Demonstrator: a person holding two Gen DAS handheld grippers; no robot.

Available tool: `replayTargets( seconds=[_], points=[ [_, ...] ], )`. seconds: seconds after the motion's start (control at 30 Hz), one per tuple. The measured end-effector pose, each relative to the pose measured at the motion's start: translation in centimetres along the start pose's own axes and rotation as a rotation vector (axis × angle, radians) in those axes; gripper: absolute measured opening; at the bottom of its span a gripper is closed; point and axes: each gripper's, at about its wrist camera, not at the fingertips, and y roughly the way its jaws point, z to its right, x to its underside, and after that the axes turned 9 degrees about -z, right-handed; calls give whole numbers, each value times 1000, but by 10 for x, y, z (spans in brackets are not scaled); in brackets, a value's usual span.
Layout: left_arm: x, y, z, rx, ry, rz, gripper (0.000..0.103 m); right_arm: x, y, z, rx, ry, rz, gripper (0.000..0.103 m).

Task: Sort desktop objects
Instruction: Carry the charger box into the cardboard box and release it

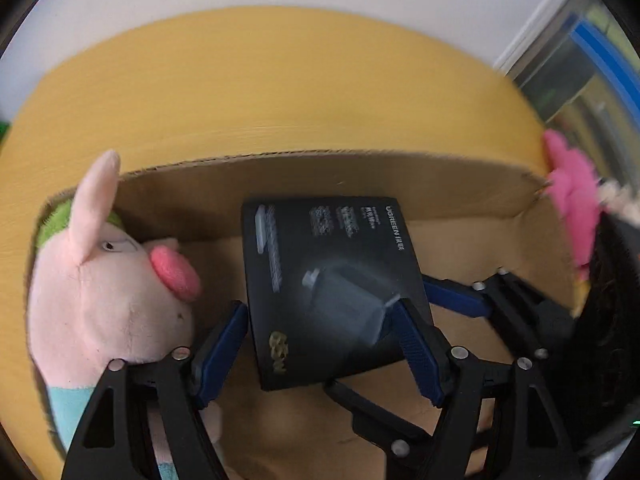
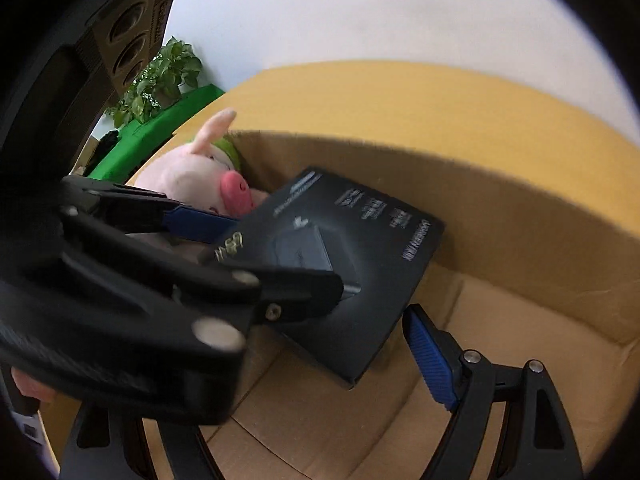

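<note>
Left gripper (image 1: 320, 344) pinches black box (image 1: 332, 280) beside plush pig (image 1: 108, 280); right gripper (image 2: 256, 360) spread.

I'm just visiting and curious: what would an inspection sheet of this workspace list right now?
Surface: yellow table with an open cardboard box on it.
Job's things: black packet, tilted over the box's floor; plush pig in the box's left corner.
Clutter: pink fluffy thing at the box's right rim, blurred.
Grippers: left gripper appears clamped on the packet; right gripper open, empty, beside it.
Cables: nothing seen.
Surroundings: white wall, potted plant.
</note>
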Motion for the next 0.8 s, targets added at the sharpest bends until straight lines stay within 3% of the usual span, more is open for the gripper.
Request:
replayTargets(
  seconds=[0.13, 0.27, 0.37, 0.43, 0.5, 0.57, 0.8],
  points=[
    [7, -17, 0, 20, -6, 28, 72, -2, -1, -3, 25, 4, -24, 84],
    [39, -72, -2, 1, -8, 172, 72, 13, -35, -11, 104, 10, -17, 84],
    [91, -134, 5, -60, 33, 382, 75, 33, -86, -27, 115, 44, 72, 85],
    [130, -165, 11, -75, 25, 500, 84, 55, -121, -50, 166, 38, 138, 87],
    [170, -189, 17, -98, 21, 606, 101, 78, -147, -78, 237, 16, 201, 88],
    [215, -210, 23, -132, 23, 718, 102, 95, -160, -99, 285, 33, 245, 89],
    [308, -224, 42, -144, 26, 839, 102, 164, -185, -142, 370, 102, 331, 89]
  ],
)
